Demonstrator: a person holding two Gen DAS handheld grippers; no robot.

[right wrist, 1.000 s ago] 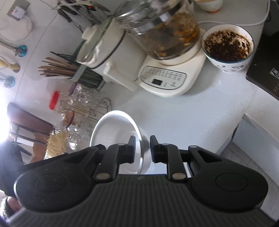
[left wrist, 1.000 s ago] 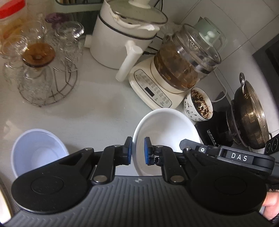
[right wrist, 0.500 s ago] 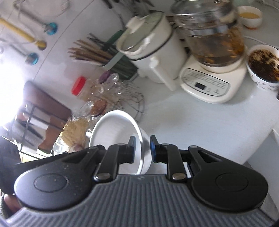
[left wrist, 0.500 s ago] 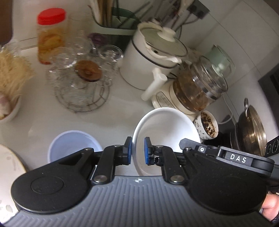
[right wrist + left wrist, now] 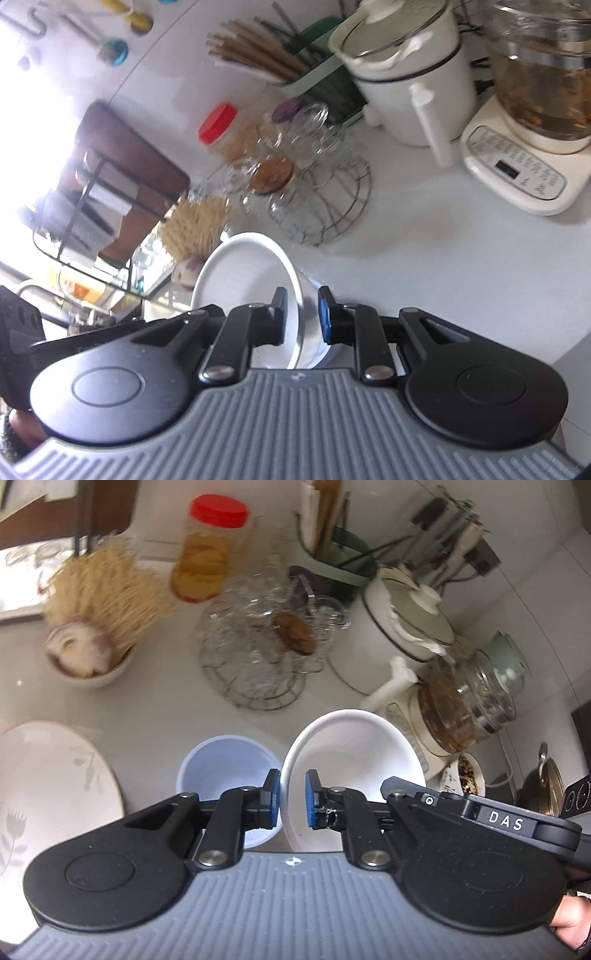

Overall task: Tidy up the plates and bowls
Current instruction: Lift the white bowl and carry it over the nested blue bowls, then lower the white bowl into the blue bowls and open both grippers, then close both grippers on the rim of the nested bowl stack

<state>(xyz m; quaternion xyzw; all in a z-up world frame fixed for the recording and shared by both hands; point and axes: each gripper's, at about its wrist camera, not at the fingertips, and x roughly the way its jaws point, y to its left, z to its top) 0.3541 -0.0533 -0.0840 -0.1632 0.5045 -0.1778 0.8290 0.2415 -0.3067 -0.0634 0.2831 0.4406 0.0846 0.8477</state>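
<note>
Overhead, left wrist view: left hand-held gripper (image 5: 292,799) pinches the rim of a white bowl (image 5: 351,760), held above the counter (image 5: 166,709), beside a pale blue bowl (image 5: 221,766); a flowered plate (image 5: 48,786) lies left. Right wrist view: right hand-held gripper (image 5: 301,314) clamps the same white bowl's (image 5: 243,277) opposite rim, jaws narrow.

The left wrist camera sits just behind its own gripper (image 5: 291,805) and looks steeply down at the counter (image 5: 155,709) from above, close to it. The right wrist camera rides behind the other gripper (image 5: 301,314), rolled so the counter (image 5: 443,266) slopes across the picture, and faces the back wall. Both views share the white bowl (image 5: 351,753) (image 5: 243,266), the wire rack of glasses (image 5: 255,653) (image 5: 314,199), the red-lidded jar (image 5: 207,550) (image 5: 221,125) and the white pot (image 5: 399,627) (image 5: 406,74).
</note>
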